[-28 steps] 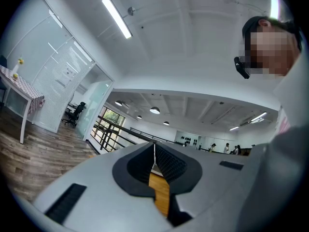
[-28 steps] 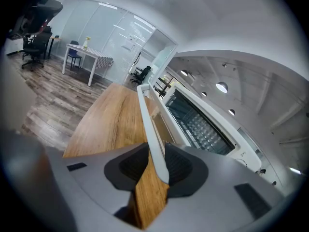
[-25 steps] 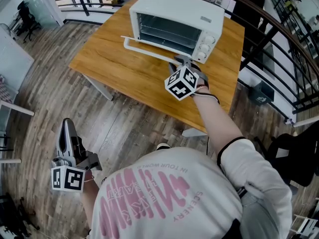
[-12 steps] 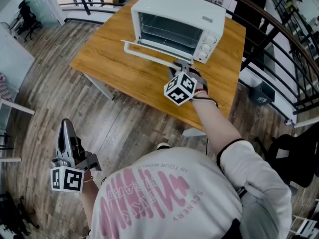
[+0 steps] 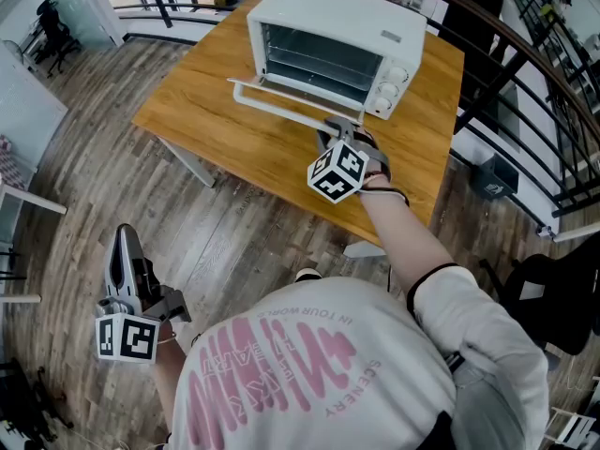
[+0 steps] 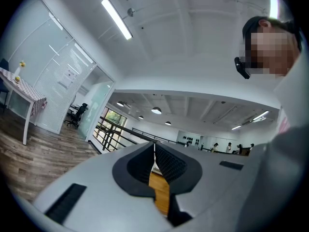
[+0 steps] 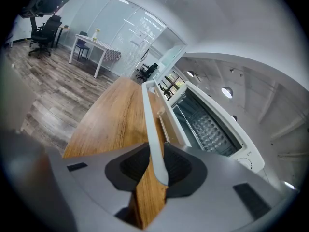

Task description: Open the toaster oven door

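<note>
Toaster oven door (image 5: 281, 97) open w/ handle (image 7: 151, 115) in right gripper (image 5: 339, 135).

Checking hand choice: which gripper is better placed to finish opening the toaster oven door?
Right. The right gripper is clamped on the door handle; the left gripper hangs shut over the floor, far from the table.

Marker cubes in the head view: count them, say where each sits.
2. One black-and-white marker cube rides the left gripper at lower left; the other rides the right gripper at the white toaster oven's door handle.
</note>
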The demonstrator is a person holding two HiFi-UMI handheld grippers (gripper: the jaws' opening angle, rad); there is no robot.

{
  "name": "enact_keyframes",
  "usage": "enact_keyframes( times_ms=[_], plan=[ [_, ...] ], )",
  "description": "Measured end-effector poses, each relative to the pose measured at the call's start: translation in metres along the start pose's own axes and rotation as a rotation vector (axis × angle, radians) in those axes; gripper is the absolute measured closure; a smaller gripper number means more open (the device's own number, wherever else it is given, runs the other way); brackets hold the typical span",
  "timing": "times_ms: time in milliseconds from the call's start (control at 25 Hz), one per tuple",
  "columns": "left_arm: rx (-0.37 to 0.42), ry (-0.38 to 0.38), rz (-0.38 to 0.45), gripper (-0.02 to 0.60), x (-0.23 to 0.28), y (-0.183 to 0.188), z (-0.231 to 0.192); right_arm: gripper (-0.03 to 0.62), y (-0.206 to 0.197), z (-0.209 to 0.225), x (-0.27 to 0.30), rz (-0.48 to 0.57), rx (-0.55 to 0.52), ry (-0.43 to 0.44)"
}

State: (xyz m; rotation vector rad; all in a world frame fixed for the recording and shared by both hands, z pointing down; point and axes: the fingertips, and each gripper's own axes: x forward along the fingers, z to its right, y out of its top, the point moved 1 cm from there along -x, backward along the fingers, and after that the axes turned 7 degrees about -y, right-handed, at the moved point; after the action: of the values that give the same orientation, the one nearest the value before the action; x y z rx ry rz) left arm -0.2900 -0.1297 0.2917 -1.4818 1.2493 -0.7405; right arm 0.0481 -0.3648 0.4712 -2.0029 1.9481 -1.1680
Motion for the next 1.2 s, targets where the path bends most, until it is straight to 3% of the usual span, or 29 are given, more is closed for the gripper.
enact_keyframes(
  times_ms=[1200],
  plan=[
    [0.001,0.019,-0.008,0.558,-0.006,-0.002,0.0,0.502,-0.011,-0.031,-0.001,0.039,-0.096,-0.049]
  ],
)
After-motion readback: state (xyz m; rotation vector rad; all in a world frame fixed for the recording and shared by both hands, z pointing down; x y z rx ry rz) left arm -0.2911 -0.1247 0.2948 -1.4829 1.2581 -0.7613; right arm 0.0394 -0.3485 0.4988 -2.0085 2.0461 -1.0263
